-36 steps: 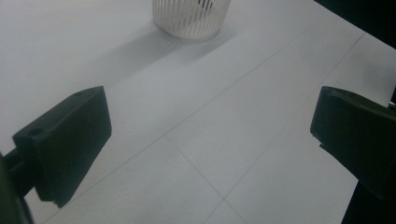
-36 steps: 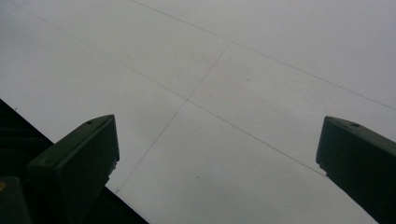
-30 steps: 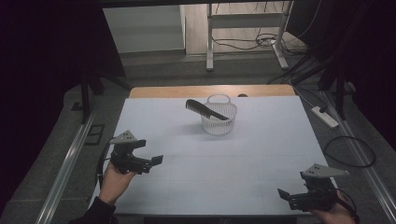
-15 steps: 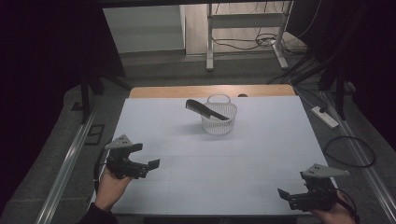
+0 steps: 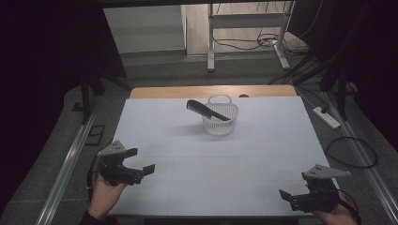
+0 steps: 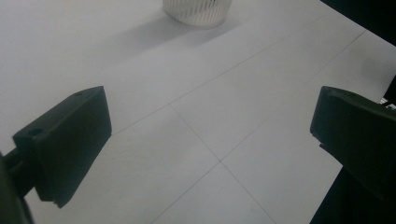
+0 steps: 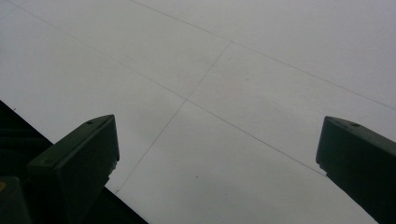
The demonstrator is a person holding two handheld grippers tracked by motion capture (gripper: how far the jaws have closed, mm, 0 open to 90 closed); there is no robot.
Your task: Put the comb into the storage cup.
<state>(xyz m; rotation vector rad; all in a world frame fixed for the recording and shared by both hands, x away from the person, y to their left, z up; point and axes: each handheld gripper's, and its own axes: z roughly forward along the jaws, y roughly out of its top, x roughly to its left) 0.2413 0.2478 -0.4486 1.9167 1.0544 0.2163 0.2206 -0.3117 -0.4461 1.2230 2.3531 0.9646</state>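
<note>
Pulled back toward the near left edge of the tabletop (image 5: 211, 154) over the last second: left gripper (image 5: 141, 161), jaws spread wide, holding nothing. Parked at the near right corner, unmoved: right gripper (image 5: 288, 194), likewise wide open and empty. Far from both, near the far edge: white mesh basket (image 5: 219, 121) with a black comb (image 5: 207, 110) resting across its rim. Probably a retreat after placing. No readable writing or brand anywhere.
</note>
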